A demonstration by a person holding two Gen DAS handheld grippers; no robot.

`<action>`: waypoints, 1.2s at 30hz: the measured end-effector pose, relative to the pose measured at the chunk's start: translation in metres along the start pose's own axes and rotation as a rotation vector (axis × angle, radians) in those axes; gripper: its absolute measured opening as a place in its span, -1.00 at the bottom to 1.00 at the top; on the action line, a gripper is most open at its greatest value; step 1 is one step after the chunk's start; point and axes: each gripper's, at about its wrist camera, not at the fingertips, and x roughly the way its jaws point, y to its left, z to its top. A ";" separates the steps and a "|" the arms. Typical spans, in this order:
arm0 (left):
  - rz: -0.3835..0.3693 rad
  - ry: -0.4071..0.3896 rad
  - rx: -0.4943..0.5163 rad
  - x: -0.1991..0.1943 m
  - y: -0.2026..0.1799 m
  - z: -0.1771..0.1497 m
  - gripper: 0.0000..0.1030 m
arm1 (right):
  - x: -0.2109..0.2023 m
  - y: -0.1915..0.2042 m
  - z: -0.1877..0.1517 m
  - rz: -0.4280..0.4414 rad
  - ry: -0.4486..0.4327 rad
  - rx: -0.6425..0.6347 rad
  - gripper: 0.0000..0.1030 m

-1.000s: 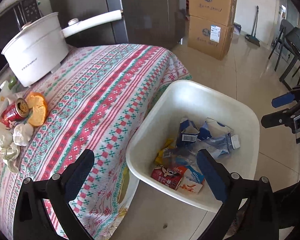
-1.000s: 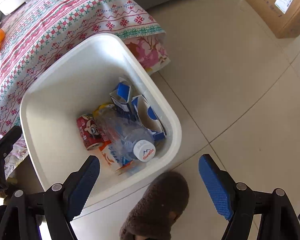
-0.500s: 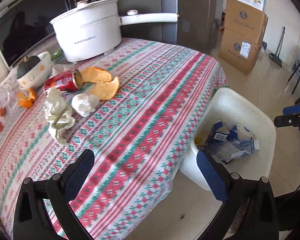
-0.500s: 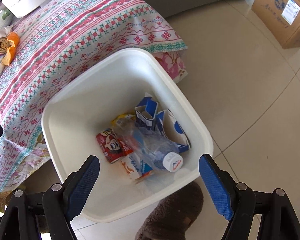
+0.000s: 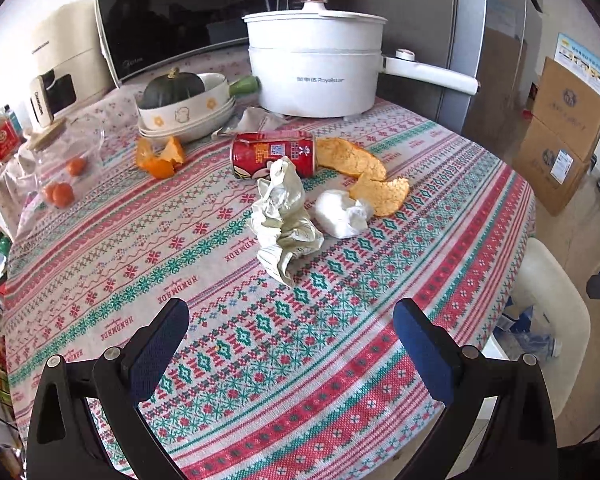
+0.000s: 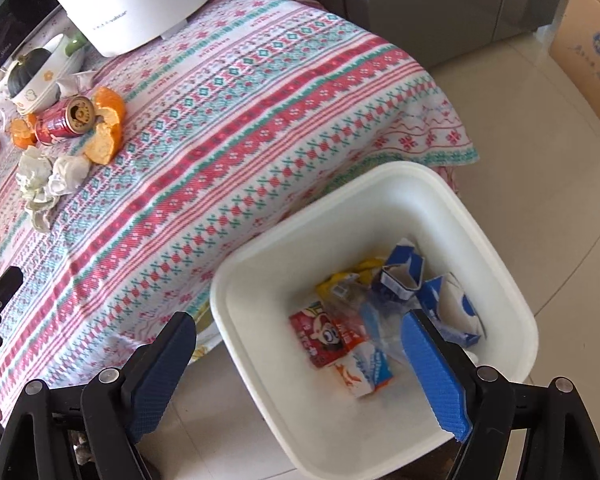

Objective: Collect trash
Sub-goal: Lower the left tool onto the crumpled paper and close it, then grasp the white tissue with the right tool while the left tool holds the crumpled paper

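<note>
Left wrist view: left gripper [image 5: 290, 334] has its jaws released and empty, hovering over the counter [image 5: 148, 280] short of the trash cluster. Crumpled wrapper [image 5: 284, 220] is nearest, touching a white tissue wad [image 5: 342, 214]. Behind them lie the red can [image 5: 274, 155] on its side and orange peel [image 5: 364, 174]; more peel [image 5: 160, 158] sits near the stacked bowls [image 5: 188, 118].

Right wrist view: right gripper [image 6: 300, 364] is over the white bin [image 6: 496, 260], jaws easing wider, nothing between them. The bin already holds cartons [image 6: 340, 344] and a plastic bottle.

Risks: the wrapper and tissue touch, so a pinch on one may drag the other or snag the patterned cloth. The can could roll if nudged sideways. Thin peel may slip out on the way to the bin.
</note>
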 end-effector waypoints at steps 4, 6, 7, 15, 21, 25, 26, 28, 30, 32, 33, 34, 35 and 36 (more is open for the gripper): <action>0.034 -0.033 0.031 0.017 -0.002 0.010 0.99 | 0.005 0.020 0.008 0.007 -0.002 -0.033 0.73; 0.045 -0.031 0.053 0.030 -0.004 0.013 0.95 | 0.007 0.028 0.011 -0.001 -0.004 -0.055 0.73; 0.049 -0.025 0.068 0.038 -0.005 0.016 0.94 | 0.008 0.031 0.013 -0.004 -0.003 -0.065 0.73; 0.038 -0.010 0.099 0.075 -0.005 0.032 0.57 | 0.019 0.041 0.025 0.025 0.013 -0.044 0.73; -0.014 0.033 0.069 0.080 0.007 0.032 -0.03 | 0.024 0.052 0.032 0.035 0.012 -0.038 0.73; -0.062 0.051 0.029 0.065 0.019 0.027 -0.06 | 0.026 0.063 0.034 0.037 0.001 -0.041 0.73; -0.069 0.056 0.017 0.060 0.022 0.025 -0.06 | 0.028 0.066 0.035 0.042 -0.001 -0.044 0.73; -0.085 0.062 -0.006 0.049 0.030 0.020 -0.06 | 0.034 0.073 0.036 0.058 -0.001 -0.046 0.74; -0.099 0.069 -0.027 0.039 0.040 0.014 -0.06 | 0.041 0.082 0.037 0.065 0.001 -0.041 0.74; -0.112 0.078 -0.057 0.029 0.052 0.007 -0.06 | 0.048 0.091 0.040 0.071 -0.007 -0.032 0.74; -0.114 0.086 -0.076 0.025 0.058 0.004 -0.06 | 0.050 0.097 0.040 0.074 -0.017 -0.026 0.74; -0.113 0.096 -0.096 0.022 0.065 0.000 -0.06 | 0.053 0.102 0.042 0.080 -0.028 -0.022 0.74; -0.117 0.105 -0.117 0.019 0.072 -0.003 -0.06 | 0.056 0.109 0.043 0.086 -0.042 -0.019 0.74; -0.121 0.111 -0.135 0.016 0.078 -0.007 -0.06 | 0.058 0.115 0.045 0.091 -0.056 -0.018 0.74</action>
